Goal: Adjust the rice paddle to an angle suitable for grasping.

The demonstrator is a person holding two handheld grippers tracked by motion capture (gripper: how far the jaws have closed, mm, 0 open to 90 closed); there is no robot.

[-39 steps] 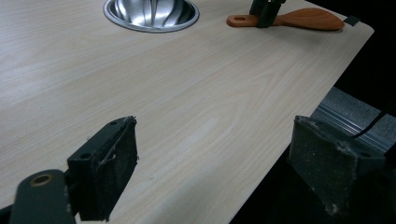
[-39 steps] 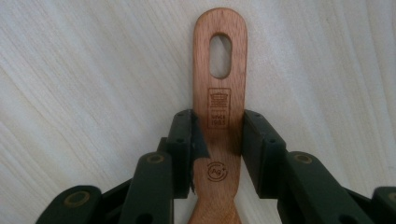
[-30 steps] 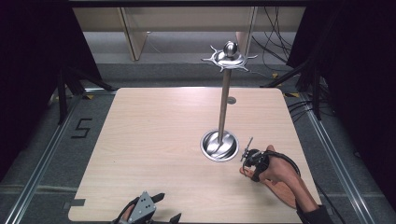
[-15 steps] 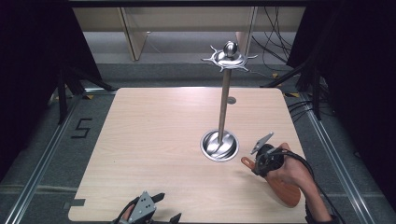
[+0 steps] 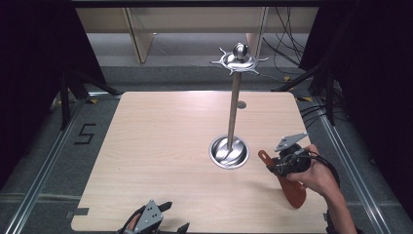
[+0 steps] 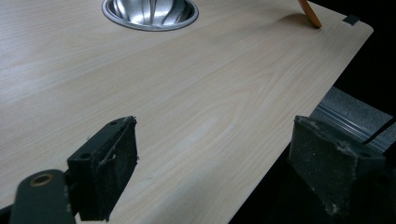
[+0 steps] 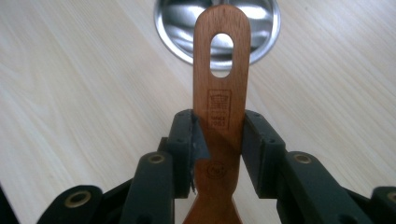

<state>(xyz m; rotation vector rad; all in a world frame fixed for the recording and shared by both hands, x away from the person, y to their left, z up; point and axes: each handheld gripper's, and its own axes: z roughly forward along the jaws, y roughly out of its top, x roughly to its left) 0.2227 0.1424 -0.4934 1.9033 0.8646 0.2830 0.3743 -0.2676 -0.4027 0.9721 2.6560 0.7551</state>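
My right gripper (image 7: pixel 218 135) clamps the wooden spatula (image 7: pixel 220 93) handle; my left gripper (image 6: pixel 212 170) sits wide open, empty.

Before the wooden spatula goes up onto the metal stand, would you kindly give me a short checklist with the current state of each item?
1. Right gripper shut on the wooden spatula handle: ok.
2. Hanging hole at the handle's end free and facing forward: ok.
3. Stand upright, its base flat on the table: ok.
4. Hooks at the stand's top free of other utensils: ok.
5. Left gripper open and away from the stand: ok.
6. Hole wide enough for a hook: cannot tell.
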